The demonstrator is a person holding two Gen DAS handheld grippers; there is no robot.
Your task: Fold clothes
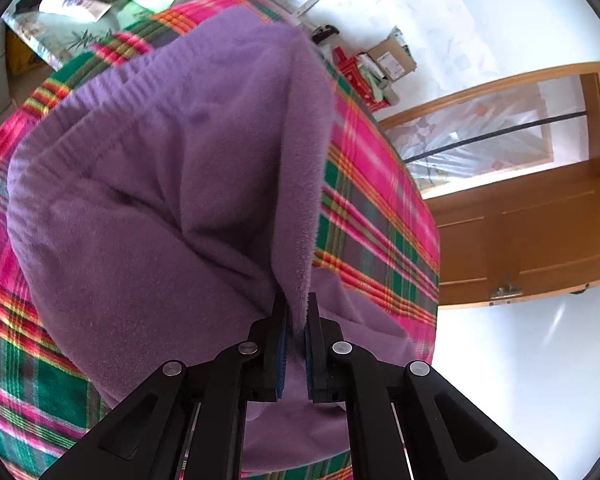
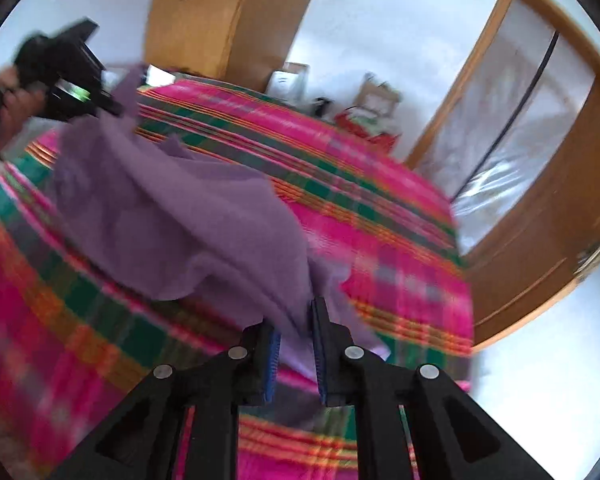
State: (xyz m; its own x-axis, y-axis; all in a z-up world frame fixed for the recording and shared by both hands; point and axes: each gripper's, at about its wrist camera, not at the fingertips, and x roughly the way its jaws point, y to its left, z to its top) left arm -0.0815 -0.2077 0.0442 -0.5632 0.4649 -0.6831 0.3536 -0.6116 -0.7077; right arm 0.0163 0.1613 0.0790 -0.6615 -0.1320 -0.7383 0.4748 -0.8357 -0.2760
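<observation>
The soft purple fleece garment (image 1: 160, 184) is lifted off the bright pink-and-green plaid bedspread (image 1: 380, 208), seemingly to hang it straight for a fold. The left gripper (image 1: 297, 344) is pressed together on one fuzzy edge. The right gripper (image 2: 296, 352) pinches another edge between its blue pads, the cloth sagging between the two onto the bedspread.

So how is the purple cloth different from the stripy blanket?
The purple cloth is plain and fuzzy; the blanket is checked pink, green and orange. The cloth is bunched and lifted by the left gripper and right gripper; the blanket lies spread flat beneath. Both are soft fabric.
</observation>
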